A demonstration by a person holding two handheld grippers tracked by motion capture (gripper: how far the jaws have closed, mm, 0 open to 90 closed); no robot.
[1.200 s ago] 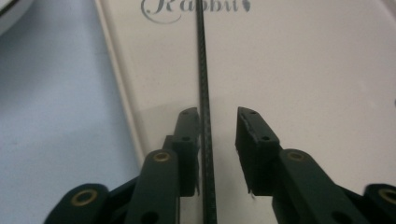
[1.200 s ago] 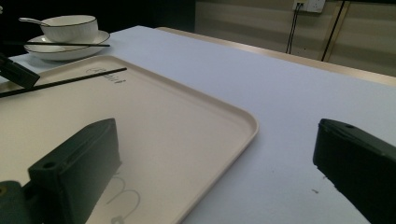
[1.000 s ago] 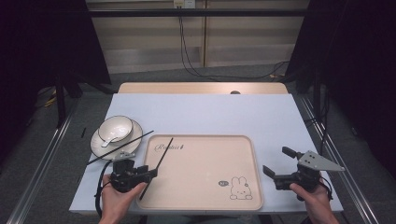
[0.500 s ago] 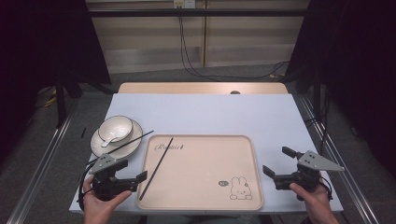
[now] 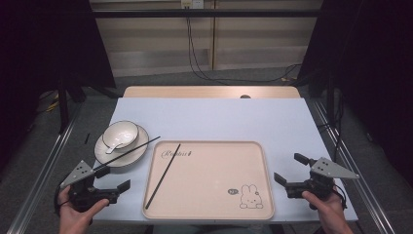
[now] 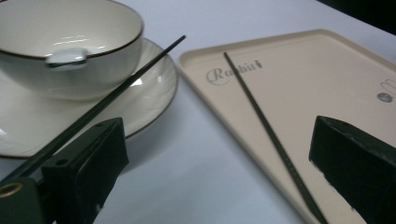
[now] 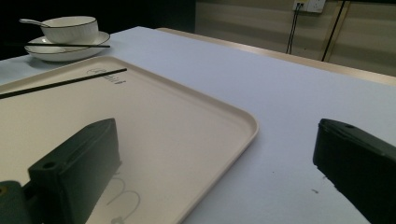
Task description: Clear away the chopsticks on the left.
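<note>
Wall sockets (image 7: pixel 308 4) back the right gripper view's tray (image 7: pixel 224 112).

One black chopstick (image 5: pixel 163 175) lies diagonally on the beige tray (image 5: pixel 253 165); the other chopstick (image 5: pixel 127 153) rests across the plate (image 5: pixel 127 157) rim

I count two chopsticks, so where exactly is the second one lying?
In the high view, the second chopstick lies left of the tray, slanting across the front rim of the plate under the bowl.
</note>
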